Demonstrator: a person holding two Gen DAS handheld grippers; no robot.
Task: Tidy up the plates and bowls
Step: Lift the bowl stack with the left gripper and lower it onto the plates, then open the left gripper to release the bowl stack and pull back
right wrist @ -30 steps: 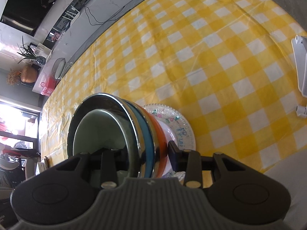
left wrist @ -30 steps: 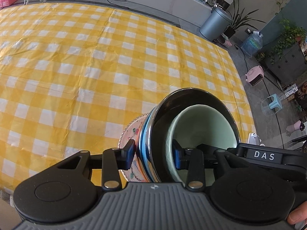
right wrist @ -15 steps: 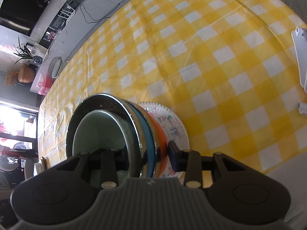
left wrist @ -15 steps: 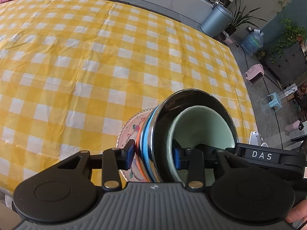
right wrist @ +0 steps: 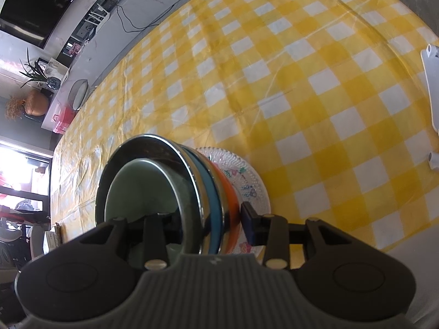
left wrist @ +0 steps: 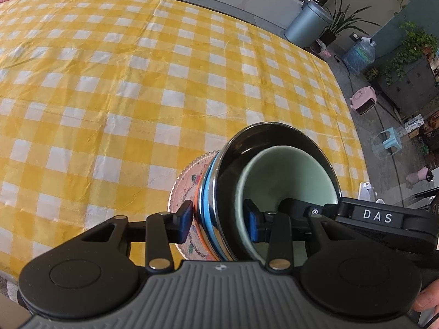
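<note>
Listing one nested stack (left wrist: 233, 164) of tableware, standing on the yellow-and-white checked tablecloth (left wrist: 137, 82) near the table's front edge, just ahead of both my tongs. Bottom item: a clear beaded plate (right wrist: 252, 178) with a floral print, flat on the cloth. On it, in order: an orange bowl (right wrist: 229, 192), a blue bowl (left wrist: 209, 189), a polished steel bowl (left wrist: 247, 148), and innermost a pale green bowl (left wrist: 290, 175), its inside bare. My left gripper (left wrist: 219, 222) straddles the stack's wall on one side: one pad sits outside against the orange and steel rims, and the other is down inside the green bowl. Its jaws have just been opening with the rims between them, and I cannot tell whether the pads still press. My right gripper (right wrist: 211, 219) straddles the opposite side in the same way, with the outer pad just beside the orange bowl and the inner finger mostly hidden within the green one. Its jaws have likewise just been opening around the rims, and its grip is equally unclear. Elsewhere: a white object (right wrist: 429, 87) lies on the cloth, well apart from the stack.
</note>
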